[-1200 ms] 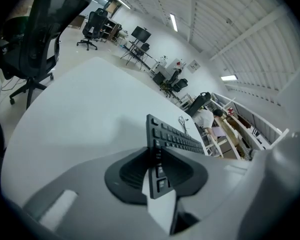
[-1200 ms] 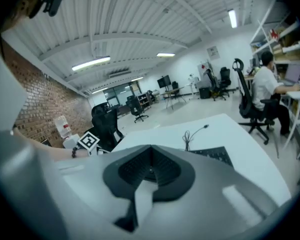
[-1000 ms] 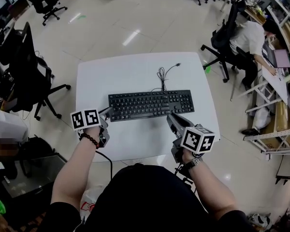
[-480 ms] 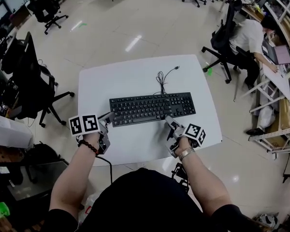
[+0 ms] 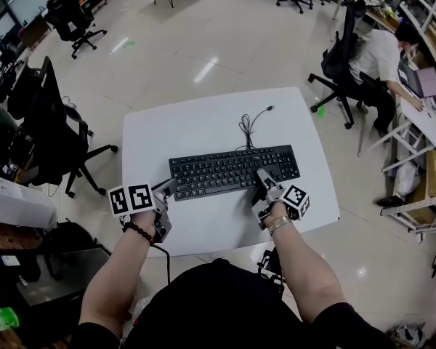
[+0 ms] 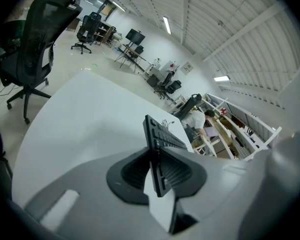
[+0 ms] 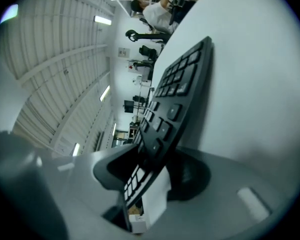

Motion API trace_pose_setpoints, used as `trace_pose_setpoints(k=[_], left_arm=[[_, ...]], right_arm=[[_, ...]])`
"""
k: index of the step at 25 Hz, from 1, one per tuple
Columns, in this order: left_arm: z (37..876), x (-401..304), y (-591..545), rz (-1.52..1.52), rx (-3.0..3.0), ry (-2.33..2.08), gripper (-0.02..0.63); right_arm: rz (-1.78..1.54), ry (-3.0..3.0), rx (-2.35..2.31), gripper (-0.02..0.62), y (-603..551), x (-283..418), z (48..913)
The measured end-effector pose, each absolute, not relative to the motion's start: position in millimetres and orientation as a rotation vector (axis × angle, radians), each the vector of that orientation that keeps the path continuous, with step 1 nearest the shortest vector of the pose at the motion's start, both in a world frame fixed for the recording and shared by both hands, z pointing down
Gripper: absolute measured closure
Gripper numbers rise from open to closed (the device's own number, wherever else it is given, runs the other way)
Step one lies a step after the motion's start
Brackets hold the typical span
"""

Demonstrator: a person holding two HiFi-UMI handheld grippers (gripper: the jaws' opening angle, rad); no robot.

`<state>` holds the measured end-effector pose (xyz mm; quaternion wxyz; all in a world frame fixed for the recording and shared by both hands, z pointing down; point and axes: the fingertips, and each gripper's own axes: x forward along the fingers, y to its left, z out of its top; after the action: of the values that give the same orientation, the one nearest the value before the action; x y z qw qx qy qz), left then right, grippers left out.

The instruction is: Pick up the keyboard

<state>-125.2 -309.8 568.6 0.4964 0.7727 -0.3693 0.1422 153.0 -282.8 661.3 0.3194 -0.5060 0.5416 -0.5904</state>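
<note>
We have the left gripper [image 5: 168,187] with its fingers pinched on the left end of the black plastic keyboard [image 5: 232,171] on the white bench [image 5: 203,122], while the right gripper [image 5: 262,175] has its half-wide fingers just closing astride the near edge, not yet pressing, so both ends can rise level.
</note>
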Motion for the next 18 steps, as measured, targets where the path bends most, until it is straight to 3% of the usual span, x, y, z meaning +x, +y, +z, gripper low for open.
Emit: trace_pose_setpoints(k=[4,18], left_arm=[[571,-126,-310,0.303,1.854,-0.896,0.531],[541,-142,-318,0.0,1.917,-0.876,0.528]], right_arm=[[-1.496,1.463,-1.345,0.468,-283,156,647],[-1.217,1.853,-1.431,0.485,-270,141,510]])
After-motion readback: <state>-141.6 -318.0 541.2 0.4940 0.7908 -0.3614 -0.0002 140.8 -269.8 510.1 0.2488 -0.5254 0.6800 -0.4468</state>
